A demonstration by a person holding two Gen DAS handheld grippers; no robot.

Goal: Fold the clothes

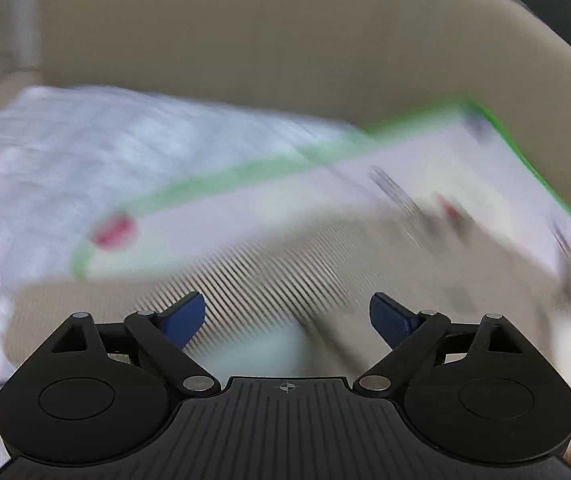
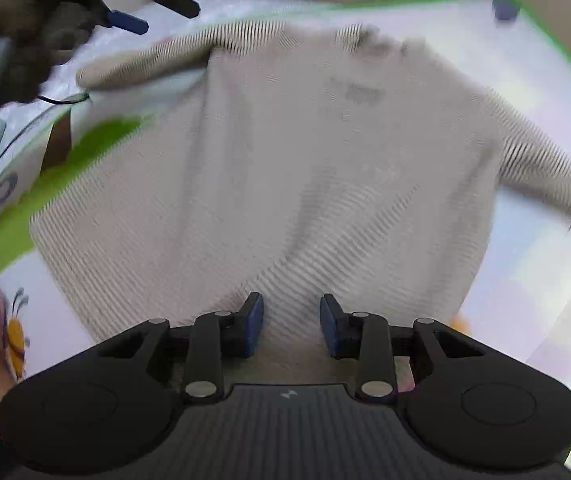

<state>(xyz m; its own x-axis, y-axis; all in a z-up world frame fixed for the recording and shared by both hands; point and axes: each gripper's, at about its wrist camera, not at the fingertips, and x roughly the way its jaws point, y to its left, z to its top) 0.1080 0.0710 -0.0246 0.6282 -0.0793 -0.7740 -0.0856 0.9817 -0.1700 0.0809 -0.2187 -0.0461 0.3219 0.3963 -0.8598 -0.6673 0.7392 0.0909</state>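
Our right gripper (image 2: 291,326), jaws narrow and empty, hovers over the striped sweater's (image 2: 285,168) near hem, its body running far; our left gripper (image 1: 287,318), jaws wide and empty, hovers over the sleeve (image 2: 145,62).

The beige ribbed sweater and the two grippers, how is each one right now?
Beige ribbed knit sweater: spread flat on the mat, sleeves out, unfolded.
Left gripper: jaws wide open, holding nothing.
Right gripper: jaws partly open over the hem, not pinching.
Green-edged play mat: lying flat.
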